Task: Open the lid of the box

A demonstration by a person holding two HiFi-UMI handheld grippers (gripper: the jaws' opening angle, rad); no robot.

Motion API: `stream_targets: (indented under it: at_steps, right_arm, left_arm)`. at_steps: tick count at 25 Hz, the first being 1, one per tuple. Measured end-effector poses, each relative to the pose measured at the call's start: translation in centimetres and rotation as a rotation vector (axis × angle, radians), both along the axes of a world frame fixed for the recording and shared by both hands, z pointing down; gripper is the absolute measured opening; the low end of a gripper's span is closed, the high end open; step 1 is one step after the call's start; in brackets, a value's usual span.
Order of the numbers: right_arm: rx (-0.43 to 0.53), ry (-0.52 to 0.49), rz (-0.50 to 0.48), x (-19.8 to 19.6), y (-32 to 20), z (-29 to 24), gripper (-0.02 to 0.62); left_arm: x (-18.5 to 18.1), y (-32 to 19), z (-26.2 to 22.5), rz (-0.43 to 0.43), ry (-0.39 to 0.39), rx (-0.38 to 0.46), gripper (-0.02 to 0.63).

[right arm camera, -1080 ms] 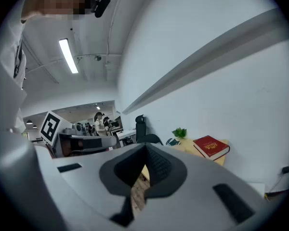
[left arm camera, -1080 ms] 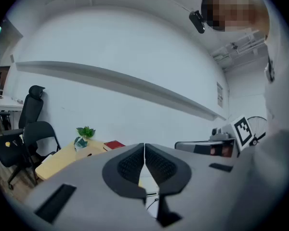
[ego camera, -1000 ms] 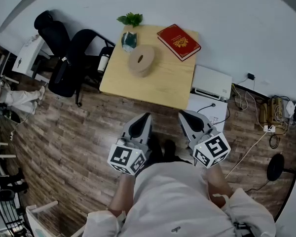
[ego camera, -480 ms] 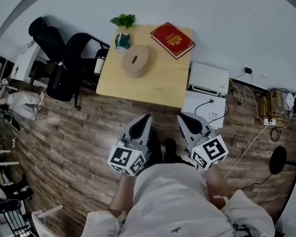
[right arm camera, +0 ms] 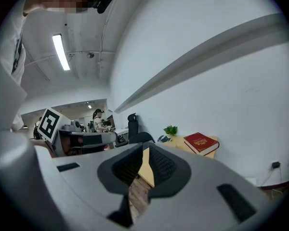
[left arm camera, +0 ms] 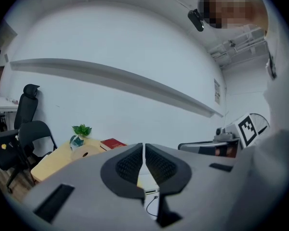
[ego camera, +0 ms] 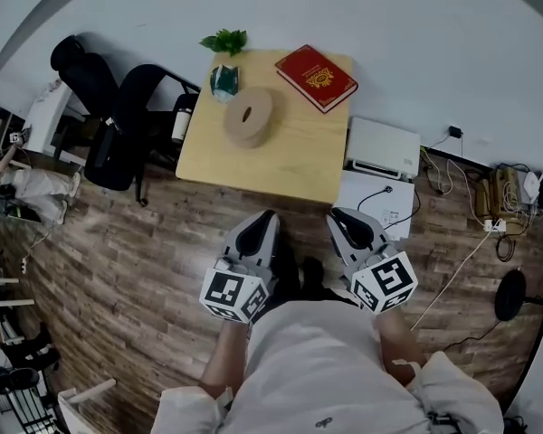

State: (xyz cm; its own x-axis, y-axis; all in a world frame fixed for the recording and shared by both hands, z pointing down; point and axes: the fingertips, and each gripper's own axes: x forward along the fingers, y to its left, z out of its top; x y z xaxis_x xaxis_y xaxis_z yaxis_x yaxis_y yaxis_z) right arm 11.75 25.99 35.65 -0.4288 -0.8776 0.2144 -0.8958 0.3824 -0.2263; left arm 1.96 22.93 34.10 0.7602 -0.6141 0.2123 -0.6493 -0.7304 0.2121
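Approach step, nothing touched yet. Left tongs (ego camera: 266, 217) closed, empty. Right tongs (ego camera: 338, 217) just cracked open, empty. Both near body, over floor. Round box (ego camera: 248, 116) far off, left side of counter (ego camera: 299, 165), lid on. Next: close in, grip lid rim.

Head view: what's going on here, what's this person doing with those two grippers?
A person stands short of the wooden table, a gripper in each hand held close to the body. The left gripper has its jaws together, empty; the right gripper has just been opening its jaws a crack, nothing between them. The round box sits untouched on the table, lid apparently on, near a red book and a plant.
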Motion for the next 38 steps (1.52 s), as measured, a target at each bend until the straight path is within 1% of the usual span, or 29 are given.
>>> stream_targets:
  at_steps: [7,11,15,20,23,31,38]
  right_arm:
    - [-0.007,0.008,-0.019,-0.3,-1.5,0.2,0.052]
    - [0.008,0.073,-0.021,-0.5,-2.8,-0.3,0.074]
    - [0.008,0.072,-0.023,-0.5,-3.7,-0.2,0.089]
    - [0.001,0.072,-0.027,-0.5,-5.4,-0.2,0.107]
    - [-0.004,0.084,-0.032,-0.8,-6.5,-0.1,0.121]
    - [-0.015,0.123,-0.047,-1.5,-10.1,-0.2,0.149]
    - [-0.028,0.145,-0.059,-2.5,-14.1,-0.2,0.152]
  left_arm:
    - [-0.4,-1.1,0.1,-0.011,0.008,0.001,0.011]
    - [-1.0,-2.5,0.0,-0.041,0.002,0.011,0.011]
    - [-1.5,-3.5,0.1,-0.053,-0.008,0.009,0.015]
    - [-1.7,-5.1,0.4,-0.058,-0.015,0.002,0.083]
    - [-2.1,-6.2,0.8,-0.063,-0.018,-0.005,0.104]
    - [-2.9,-9.7,1.2,-0.066,-0.008,-0.018,0.13]
    - [-3.9,-13.6,1.8,-0.066,-0.011,-0.03,0.137]
